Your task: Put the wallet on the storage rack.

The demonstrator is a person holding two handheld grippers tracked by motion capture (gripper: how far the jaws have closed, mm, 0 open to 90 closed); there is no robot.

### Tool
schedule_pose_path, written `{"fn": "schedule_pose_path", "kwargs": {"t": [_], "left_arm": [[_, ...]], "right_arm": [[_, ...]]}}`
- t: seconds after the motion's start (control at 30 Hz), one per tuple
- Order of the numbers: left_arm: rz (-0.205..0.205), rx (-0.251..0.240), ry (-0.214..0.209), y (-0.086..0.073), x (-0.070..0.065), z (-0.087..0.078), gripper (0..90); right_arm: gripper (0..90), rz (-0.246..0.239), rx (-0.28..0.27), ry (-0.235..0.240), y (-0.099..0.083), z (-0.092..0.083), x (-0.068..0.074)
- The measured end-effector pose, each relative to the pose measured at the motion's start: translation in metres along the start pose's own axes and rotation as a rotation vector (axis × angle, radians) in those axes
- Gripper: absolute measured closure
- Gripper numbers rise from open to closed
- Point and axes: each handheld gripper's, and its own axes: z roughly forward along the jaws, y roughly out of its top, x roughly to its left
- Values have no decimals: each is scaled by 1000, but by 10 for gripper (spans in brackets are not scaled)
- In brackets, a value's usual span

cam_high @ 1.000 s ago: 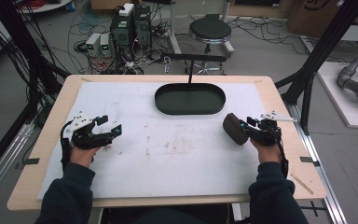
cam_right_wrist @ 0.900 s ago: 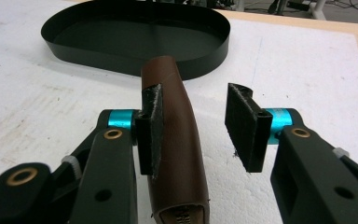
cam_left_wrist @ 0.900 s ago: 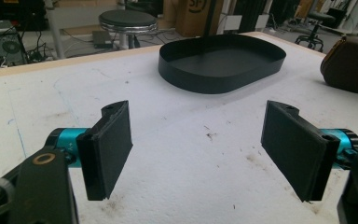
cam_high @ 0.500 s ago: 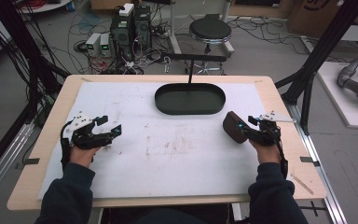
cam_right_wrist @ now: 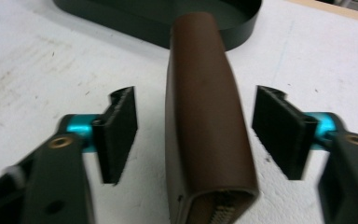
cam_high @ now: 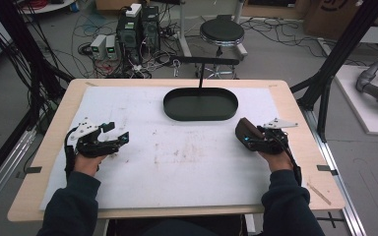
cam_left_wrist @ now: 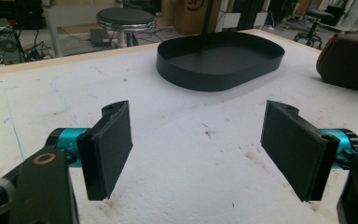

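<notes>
Lying between the right gripper's spread jaws, brown pouch fronts black tray.

Tray: table rear centre. Case: right of centre, before tray, between right gripper jaws. Left gripper: far left.

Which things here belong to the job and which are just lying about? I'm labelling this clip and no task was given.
Likely in play:
brown pouch, between the open right gripper jaws
black tray
left gripper, open, holding nothing

Just around:
stool
computer boxes on the floor
</notes>
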Motion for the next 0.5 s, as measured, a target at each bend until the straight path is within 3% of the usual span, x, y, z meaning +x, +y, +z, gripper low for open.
{"fn": "schedule_pose_path", "kwargs": {"t": [0.03,0.07,0.2,0.3,0.5], "left_arm": [[2,0,-3,0,0,0,245],[6,1,-3,0,0,0,245],[15,-1,3,-1,0,1,233],[16,-9,12,-1,0,1,215],[21,-10,19,-1,1,1,201]], "right_arm": [[559,-41,-6,3,2,-2,3],[613,-50,-15,9,3,-3,5],[637,-84,-22,8,8,-7,10],[640,-67,-60,54,17,-8,17],[640,-89,-88,101,34,-1,29]]}}
